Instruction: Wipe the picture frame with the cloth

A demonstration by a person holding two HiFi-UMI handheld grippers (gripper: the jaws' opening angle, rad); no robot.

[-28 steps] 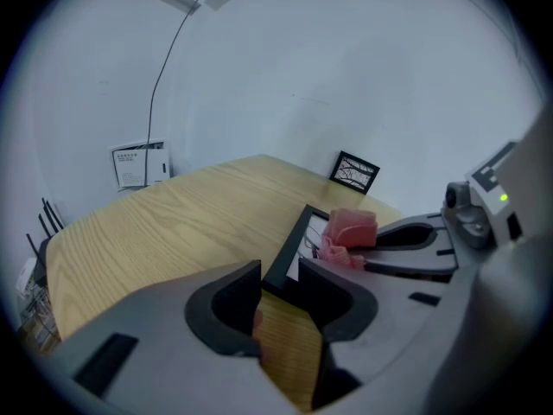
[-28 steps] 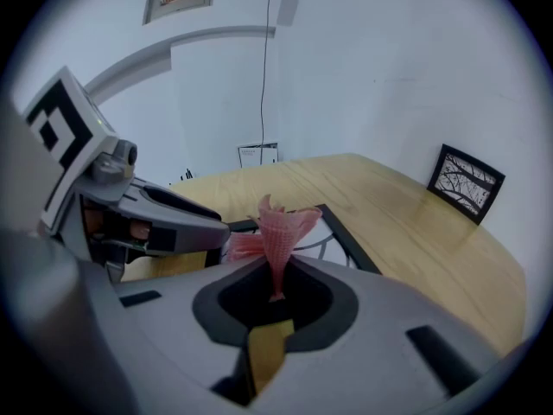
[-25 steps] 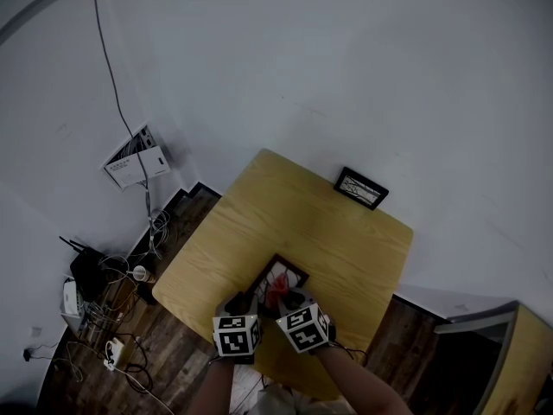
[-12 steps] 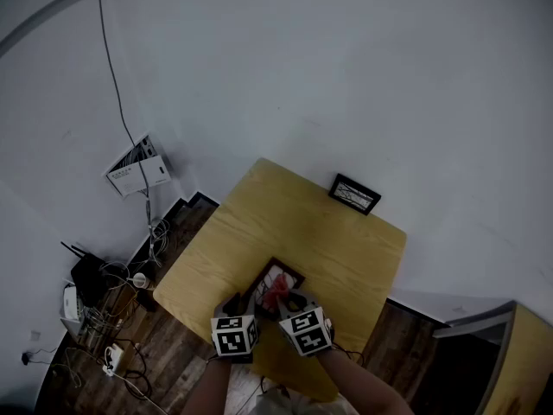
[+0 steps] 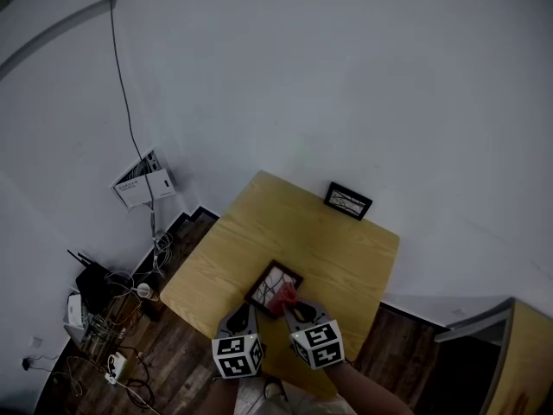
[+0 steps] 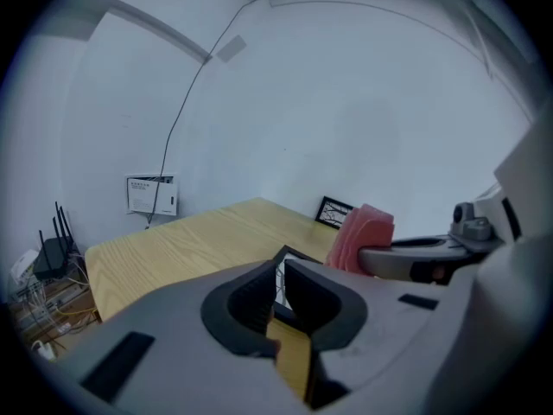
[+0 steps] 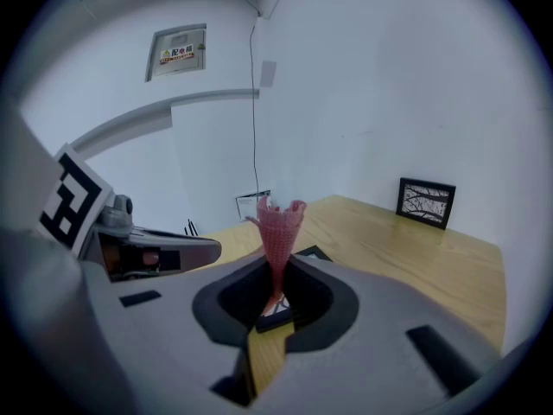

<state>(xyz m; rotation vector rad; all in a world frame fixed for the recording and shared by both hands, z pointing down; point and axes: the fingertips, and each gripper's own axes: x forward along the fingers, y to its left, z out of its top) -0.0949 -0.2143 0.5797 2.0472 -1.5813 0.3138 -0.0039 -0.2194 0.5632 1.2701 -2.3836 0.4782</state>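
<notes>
The picture frame (image 5: 268,282) is being shown in the lower centre of the head view, over the near end of the wooden table (image 5: 337,249). Whether it is being lifted clear of the wood or is being left resting on it cannot be told. Its near edge is being gripped by the left gripper (image 6: 274,277). Those jaws have just been closing and are being pressed in to a narrow gap. In the left gripper view, that gap is being filled by the frame's dark border and a strip of its pale picture.

The pink cloth (image 7: 278,227) is being pinched by the right gripper (image 7: 276,279). In the right gripper view, at the centre, it is being squeezed thin between the fingers and is being fanned out above them. A corner of the frame is being shown just below it. In the head view, the cloth is being held against the lower right part of the frame's face.

A second frame (image 5: 348,201) is being stood upright at the far edge of the table, well apart from both grippers. A white wall box (image 5: 143,181) is being shown at the left, with a tangle of cables (image 5: 104,309) on the floor at the lower left.
</notes>
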